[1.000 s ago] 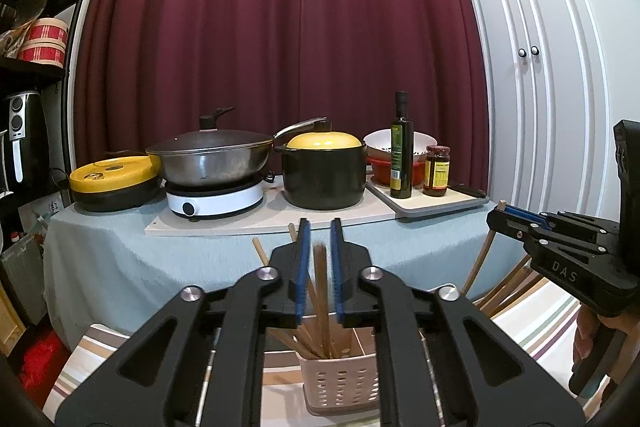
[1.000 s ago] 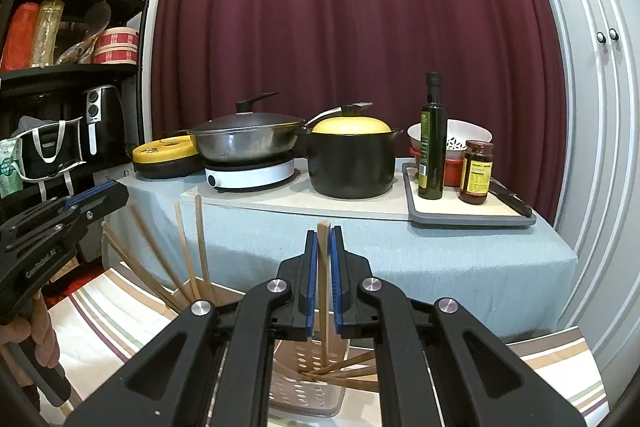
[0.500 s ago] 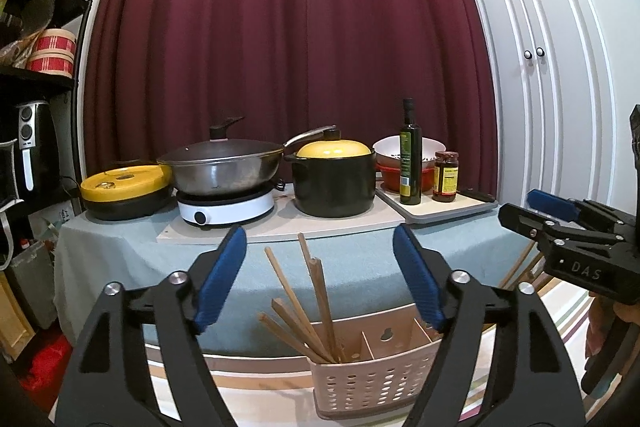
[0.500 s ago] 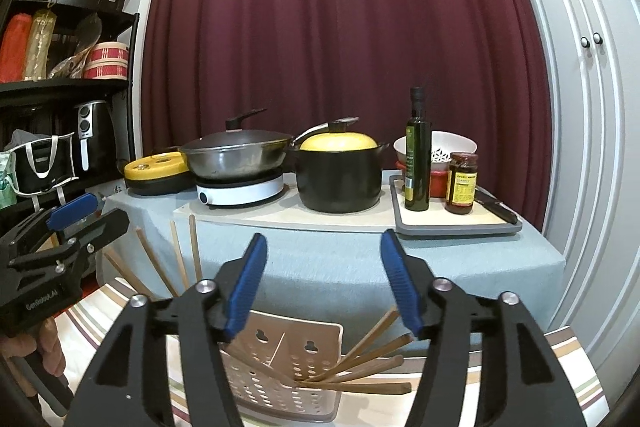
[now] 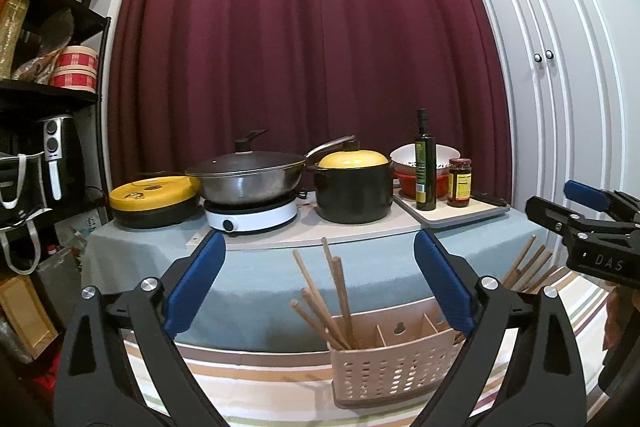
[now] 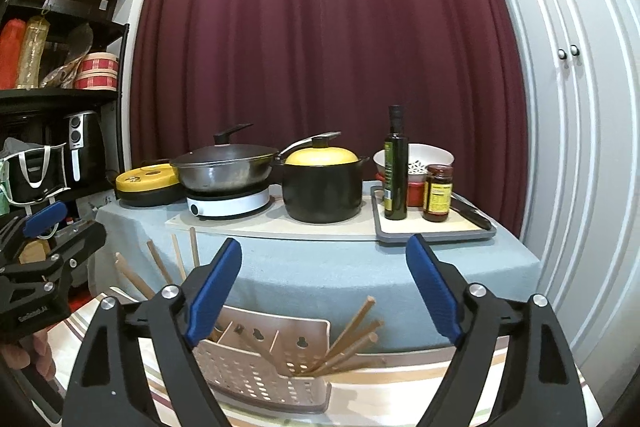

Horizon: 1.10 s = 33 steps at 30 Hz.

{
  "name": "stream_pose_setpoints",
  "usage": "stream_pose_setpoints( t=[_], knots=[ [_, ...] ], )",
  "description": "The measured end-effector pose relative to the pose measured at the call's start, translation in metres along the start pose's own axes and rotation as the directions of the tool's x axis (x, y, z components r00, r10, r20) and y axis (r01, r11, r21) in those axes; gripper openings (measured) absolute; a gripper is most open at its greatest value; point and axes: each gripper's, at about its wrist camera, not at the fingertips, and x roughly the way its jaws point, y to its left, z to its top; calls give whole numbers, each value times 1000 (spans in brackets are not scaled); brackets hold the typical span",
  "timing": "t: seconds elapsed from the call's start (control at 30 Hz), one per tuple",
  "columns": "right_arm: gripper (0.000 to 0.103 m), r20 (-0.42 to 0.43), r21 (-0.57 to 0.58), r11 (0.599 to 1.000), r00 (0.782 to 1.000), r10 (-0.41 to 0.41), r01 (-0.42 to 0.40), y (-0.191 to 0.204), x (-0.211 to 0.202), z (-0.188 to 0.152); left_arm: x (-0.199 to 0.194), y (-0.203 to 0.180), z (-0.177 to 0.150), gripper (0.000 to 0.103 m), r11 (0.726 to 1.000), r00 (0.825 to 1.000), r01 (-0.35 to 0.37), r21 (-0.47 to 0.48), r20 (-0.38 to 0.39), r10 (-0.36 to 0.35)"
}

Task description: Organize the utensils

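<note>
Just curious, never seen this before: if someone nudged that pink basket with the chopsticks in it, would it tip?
Perhaps. The basket looks like thin perforated plastic, so probably light. The chopsticks lean outward well above its rim, which may pull it sideways. Its wide base should help.

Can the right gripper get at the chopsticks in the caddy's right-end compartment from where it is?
Probably yes. The right gripper is open, above the caddy, and the chopsticks fan out rightward with nothing covering their tips.
</note>
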Motion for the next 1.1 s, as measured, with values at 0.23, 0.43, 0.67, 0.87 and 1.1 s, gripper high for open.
stream_pose_setpoints(
  t=[0.23, 0.43, 0.67, 0.87, 1.1],
  knots=[
    [84, -36, 23, 999, 999, -35, 35, -1, -19, -11, -23, 2, -6, 97, 1000, 999, -20, -7, -40, 19],
    [84, -64, 7, 998, 996, -65, 66, 4, -43, -25, -49, 0, -18, 98, 1000, 997, -6, -23, -81, 4],
    [85, -73, -15, 997, 995, -75, 74, 10, -74, -34, -79, -3, -29, 99, 999, 993, -22, -25, -114, 19],
    [85, -68, -2, 997, 995, -78, 78, 8, -99, -33, -107, -1, -22, 99, 999, 995, -23, -38, -95, 19],
    [85, -31, -2, 995, 995, -95, 95, 8, -127, -24, -135, 2, -9, 99, 999, 998, -32, -44, -52, 29]
  ],
)
